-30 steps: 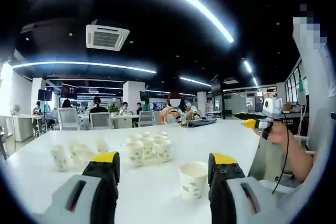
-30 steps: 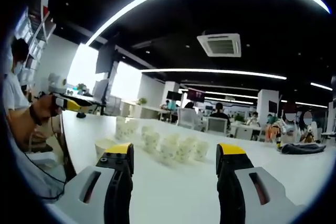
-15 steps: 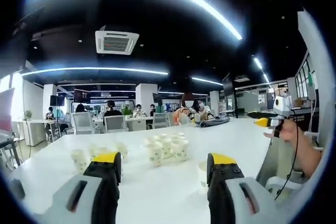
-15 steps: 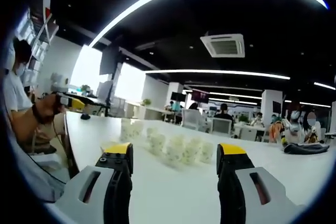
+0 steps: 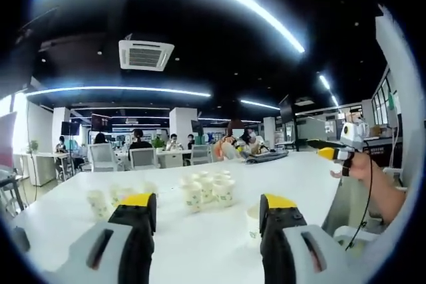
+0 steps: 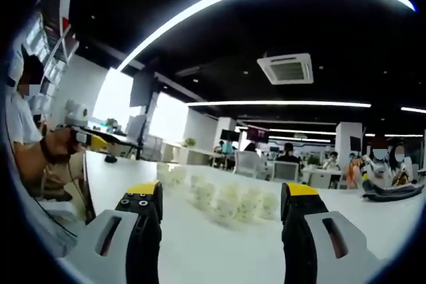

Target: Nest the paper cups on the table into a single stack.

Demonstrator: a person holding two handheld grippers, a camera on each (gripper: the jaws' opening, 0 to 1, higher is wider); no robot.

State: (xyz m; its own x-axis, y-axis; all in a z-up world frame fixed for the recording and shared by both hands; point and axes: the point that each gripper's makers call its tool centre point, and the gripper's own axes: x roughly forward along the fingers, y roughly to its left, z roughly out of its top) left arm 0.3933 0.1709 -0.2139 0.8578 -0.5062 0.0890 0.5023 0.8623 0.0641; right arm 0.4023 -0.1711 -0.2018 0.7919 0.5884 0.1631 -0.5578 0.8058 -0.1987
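Several white paper cups with green print stand on the white table (image 5: pixel 200 244). In the left gripper view a cluster of cups (image 5: pixel 208 188) sits mid-table, a few more cups (image 5: pixel 100 203) stand to the left, and a lone cup (image 5: pixel 253 221) peeks out beside the right jaw. My left gripper (image 5: pixel 208 204) is open and empty, low over the table, short of the cups. In the right gripper view the cup cluster (image 6: pixel 233 201) lies ahead between the jaws. My right gripper (image 6: pixel 221 194) is open and empty. The other gripper shows in each view: right gripper (image 5: pixel 333 154), left gripper (image 6: pixel 85 139).
A person (image 6: pixel 26 131) holding the grippers sits at the table's end. A dark bag (image 5: pixel 269 155) lies at the table's far end. Behind it are office desks, chairs and seated people (image 5: pixel 140 144). The table edge (image 5: pixel 336 197) runs along the right.
Both cameras shifted slightly. In the right gripper view the cups sit lower and the lone near cup has slipped behind the left jaw. Both grippers stay open.
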